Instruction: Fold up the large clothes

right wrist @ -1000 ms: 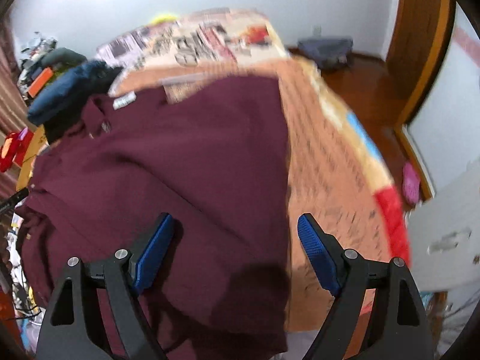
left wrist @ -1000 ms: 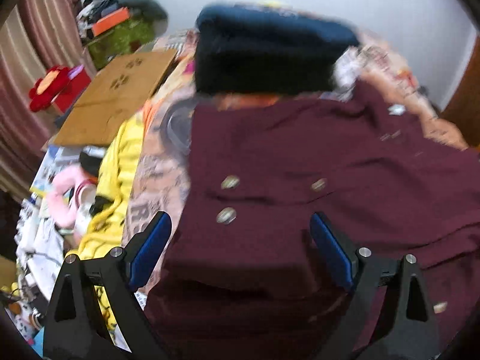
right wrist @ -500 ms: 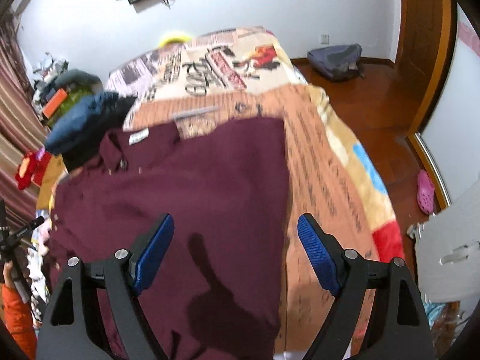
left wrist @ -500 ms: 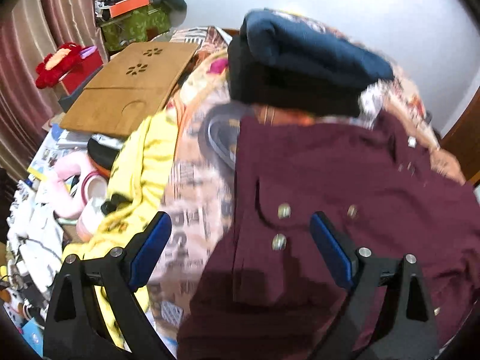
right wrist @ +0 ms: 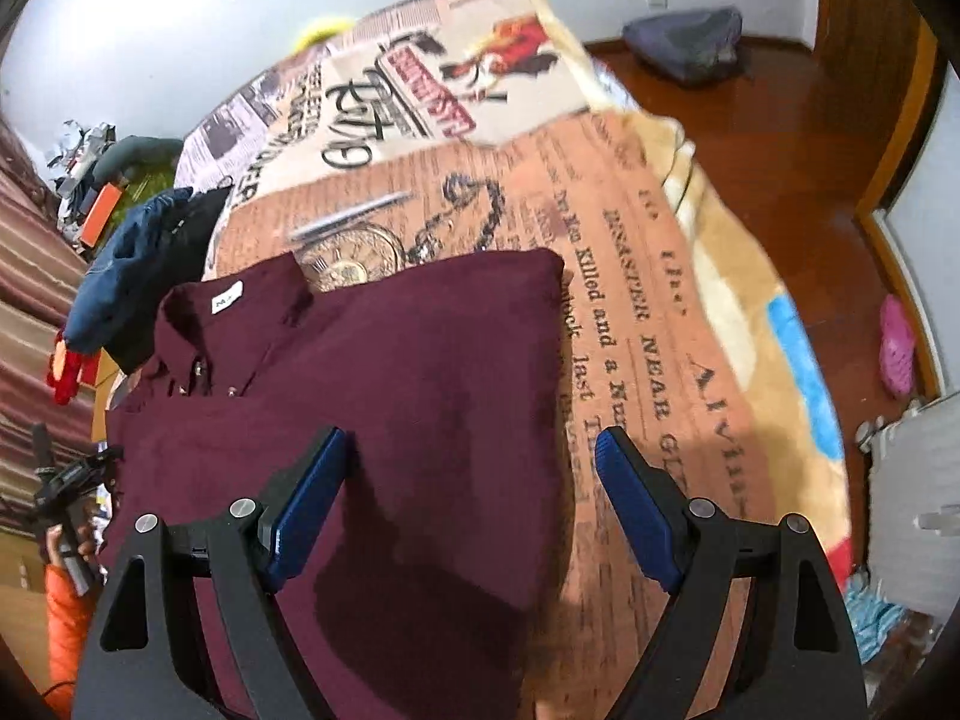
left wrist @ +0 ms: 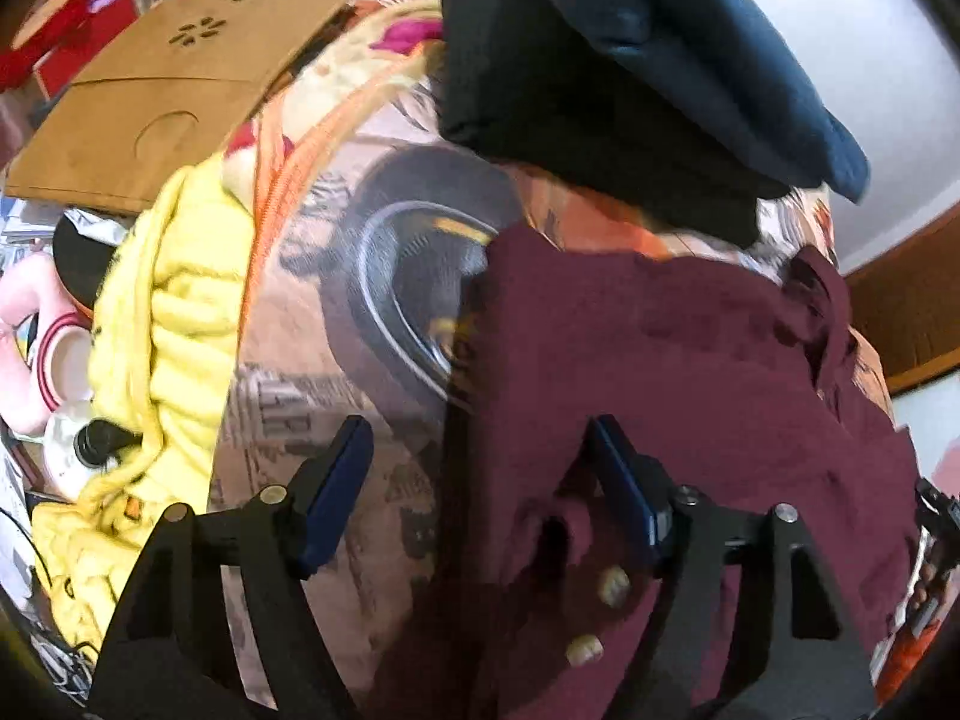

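Kid: Shirt first! Where is the big dark red cloth shirt (right wrist: 384, 396)?

Helper: It lies flat on the bed's blanket with newspaper print (right wrist: 630, 252). Its collar (right wrist: 228, 306) is at the far end, so its long way runs from the grippers out to the collar.

Kid: Which gripper is closer to an edge?

Helper: The left gripper (left wrist: 480, 486). Its fingers stand right over the shirt's left edge, one over the blanket and one over the cloth. They have just been closing a bit, with the edge in the gap, but I think they do not pinch it.

Kid: And the other one?

Helper: The right gripper (right wrist: 468, 498) hangs over the shirt's right edge. Its fingers are wide apart and hold nothing.

Kid: What comes next?

Helper: I guess each one grabs its own side.
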